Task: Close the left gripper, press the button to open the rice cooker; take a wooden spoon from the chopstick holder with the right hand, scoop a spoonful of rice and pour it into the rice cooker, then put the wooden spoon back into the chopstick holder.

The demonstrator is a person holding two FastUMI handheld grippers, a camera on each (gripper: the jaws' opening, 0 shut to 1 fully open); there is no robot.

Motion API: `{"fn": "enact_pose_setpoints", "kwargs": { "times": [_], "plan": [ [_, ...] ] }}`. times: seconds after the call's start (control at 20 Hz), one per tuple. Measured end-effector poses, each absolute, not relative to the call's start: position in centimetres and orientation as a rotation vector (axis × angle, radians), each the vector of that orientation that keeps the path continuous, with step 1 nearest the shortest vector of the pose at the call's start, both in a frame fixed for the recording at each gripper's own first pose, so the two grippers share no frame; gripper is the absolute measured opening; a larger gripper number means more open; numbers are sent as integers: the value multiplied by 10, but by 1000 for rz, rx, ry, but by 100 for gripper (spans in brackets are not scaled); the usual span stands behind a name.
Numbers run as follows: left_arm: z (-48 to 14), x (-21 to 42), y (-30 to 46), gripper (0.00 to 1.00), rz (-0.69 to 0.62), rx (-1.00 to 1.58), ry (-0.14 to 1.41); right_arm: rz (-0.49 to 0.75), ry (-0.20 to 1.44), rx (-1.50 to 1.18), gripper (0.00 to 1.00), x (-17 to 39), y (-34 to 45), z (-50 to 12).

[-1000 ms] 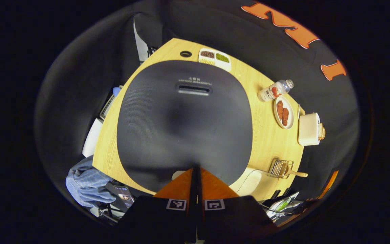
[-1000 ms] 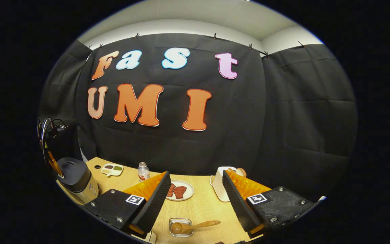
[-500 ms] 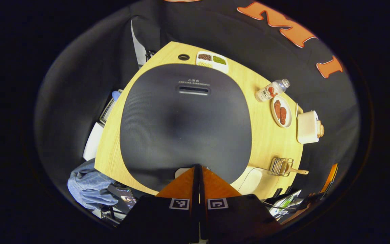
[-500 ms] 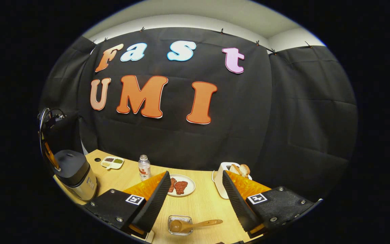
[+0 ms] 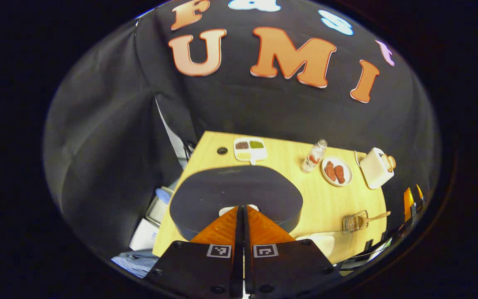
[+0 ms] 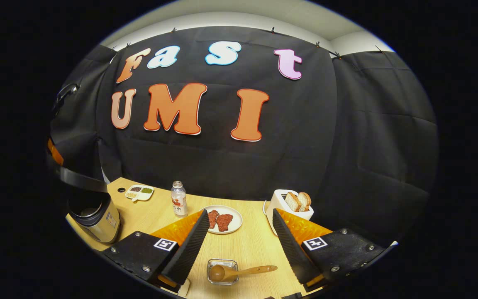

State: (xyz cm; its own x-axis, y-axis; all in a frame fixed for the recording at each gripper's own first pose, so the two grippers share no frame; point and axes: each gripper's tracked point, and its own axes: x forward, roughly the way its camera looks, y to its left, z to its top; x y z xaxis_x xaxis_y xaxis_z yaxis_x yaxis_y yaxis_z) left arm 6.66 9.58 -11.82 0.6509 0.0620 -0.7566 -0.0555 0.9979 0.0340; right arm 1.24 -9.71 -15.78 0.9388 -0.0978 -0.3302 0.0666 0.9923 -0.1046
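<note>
Rice cooker (image 6: 93, 214) sitting lower left in the right gripper view, dark lid (image 6: 75, 177) tilted up, silver body. Left gripper (image 5: 242, 216) jaws clenched, empty; right gripper (image 6: 239, 232) jaws released above wooden spoon (image 6: 239, 272).

Desk (image 6: 255, 249): pale smooth wood grain. Rice cooker (image 6: 98, 218): brushed metal body, matt dark lid. Spoon (image 6: 239, 272): wood.

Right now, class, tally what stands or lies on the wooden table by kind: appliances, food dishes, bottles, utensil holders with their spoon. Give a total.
Appliances: 2, rice cooker, toaster
Food dishes: 2, plate of meat, divided dish
Bottles: 1, bottle
Utensil items: 2, chopstick holder, wooden spoon
Total: 7
</note>
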Motion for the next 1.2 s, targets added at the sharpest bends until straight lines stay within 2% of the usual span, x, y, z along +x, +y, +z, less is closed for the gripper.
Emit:
{"fn": "enact_pose_setpoints", "kwargs": {
  "times": [0.35, 0.4, 0.5, 0.85, 0.9, 0.95, 1.1, 1.2],
  "plan": [
    [-30, 59, 110, 6, 120, 124, 577, -98, 414, -81, 95, 6, -113, -184],
    [-19, 56, 105, 0, 123, 137, 544, -98, 421, -75, 95, 6, -114, -188],
    [-6, 46, 110, 11, 163, 137, 497, -92, 431, -71, 95, 4, -114, -194],
    [8, 16, 83, 37, 187, 64, 308, -71, 482, -71, 95, -1, -114, -220],
    [8, 11, 77, 46, 187, 58, 292, -73, 497, -68, 95, -1, -115, -226],
    [7, 9, 69, 46, 181, 53, 278, -73, 513, -59, 95, -4, -116, -233],
    [0, -3, 49, 64, 158, 30, 249, -94, 536, -43, 95, -8, -125, -247],
    [-4, -7, 39, 66, 145, 45, 237, -111, 543, -35, 95, -7, -135, -255]
  ]
}}
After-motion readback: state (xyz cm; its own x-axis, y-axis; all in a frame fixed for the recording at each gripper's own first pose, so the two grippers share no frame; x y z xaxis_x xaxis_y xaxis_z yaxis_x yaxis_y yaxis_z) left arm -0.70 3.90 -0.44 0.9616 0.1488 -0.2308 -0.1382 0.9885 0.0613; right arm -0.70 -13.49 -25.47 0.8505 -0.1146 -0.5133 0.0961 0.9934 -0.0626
